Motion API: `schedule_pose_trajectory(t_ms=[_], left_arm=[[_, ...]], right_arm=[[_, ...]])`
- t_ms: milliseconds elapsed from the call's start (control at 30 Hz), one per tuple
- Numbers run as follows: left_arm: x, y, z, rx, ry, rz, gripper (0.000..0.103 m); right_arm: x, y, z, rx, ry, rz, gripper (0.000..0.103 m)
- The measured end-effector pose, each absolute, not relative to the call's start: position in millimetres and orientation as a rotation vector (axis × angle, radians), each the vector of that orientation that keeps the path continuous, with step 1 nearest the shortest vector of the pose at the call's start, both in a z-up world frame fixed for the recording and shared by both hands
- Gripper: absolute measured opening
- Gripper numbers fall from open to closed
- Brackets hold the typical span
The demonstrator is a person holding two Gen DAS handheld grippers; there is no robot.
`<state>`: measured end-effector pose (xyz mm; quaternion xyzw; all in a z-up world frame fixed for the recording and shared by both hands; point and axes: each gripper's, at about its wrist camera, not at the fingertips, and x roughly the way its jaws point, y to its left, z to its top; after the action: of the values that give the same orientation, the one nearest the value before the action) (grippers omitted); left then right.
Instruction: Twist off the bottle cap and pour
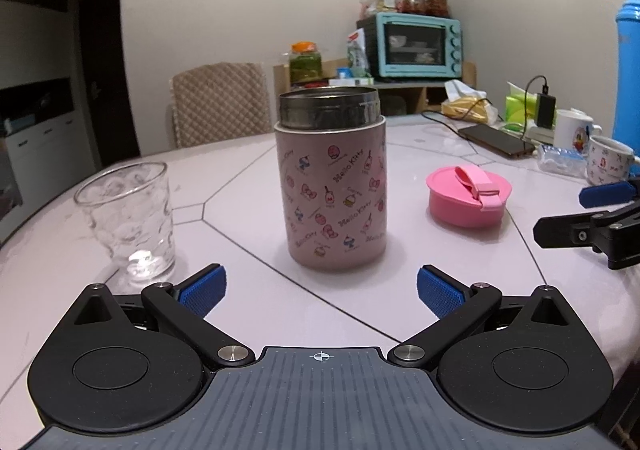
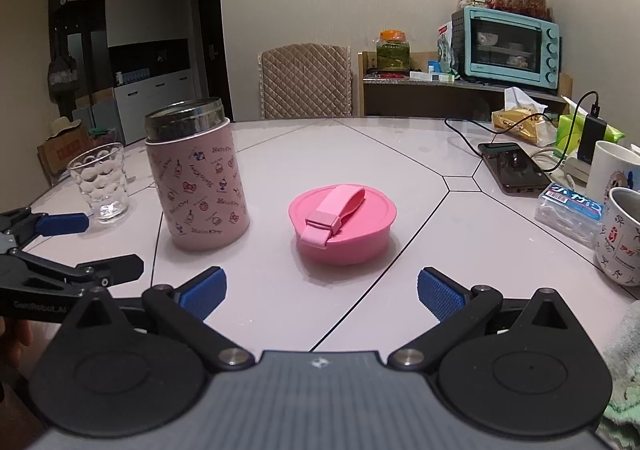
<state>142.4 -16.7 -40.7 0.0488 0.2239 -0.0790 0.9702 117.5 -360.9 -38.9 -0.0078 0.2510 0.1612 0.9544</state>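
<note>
Frame centre, the bottle (image 1: 334,186) stands uncapped, cap (image 2: 343,224) beside it, glass (image 1: 128,220) at left, leaving both the left gripper (image 1: 322,290) and right gripper (image 2: 322,290) spread wide, empty.

Pink cap (image 2: 343,228) lies beside the uncapped bottle (image 2: 199,178); right gripper (image 2: 322,292) fingers (image 2: 204,292) spread.

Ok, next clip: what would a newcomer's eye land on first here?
The pink patterned bottle stands open mid-table, its steel rim bare. Its pink cap lies on the table to the bottle's right, strap up, and an empty clear glass waits to its left. Both tongs, left and right, are open, holding nothing.
</note>
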Motion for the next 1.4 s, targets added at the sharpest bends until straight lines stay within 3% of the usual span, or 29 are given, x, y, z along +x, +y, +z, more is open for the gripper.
schedule_pose_trajectory(t_ms=[1400], left_arm=[[36.7, -32.3, -17.1, 0.057, 0.366, -0.117, 0.103]], right_arm=[[-1.2, -367.3, -13.5, 0.046, 0.352, 0.259, 0.103]])
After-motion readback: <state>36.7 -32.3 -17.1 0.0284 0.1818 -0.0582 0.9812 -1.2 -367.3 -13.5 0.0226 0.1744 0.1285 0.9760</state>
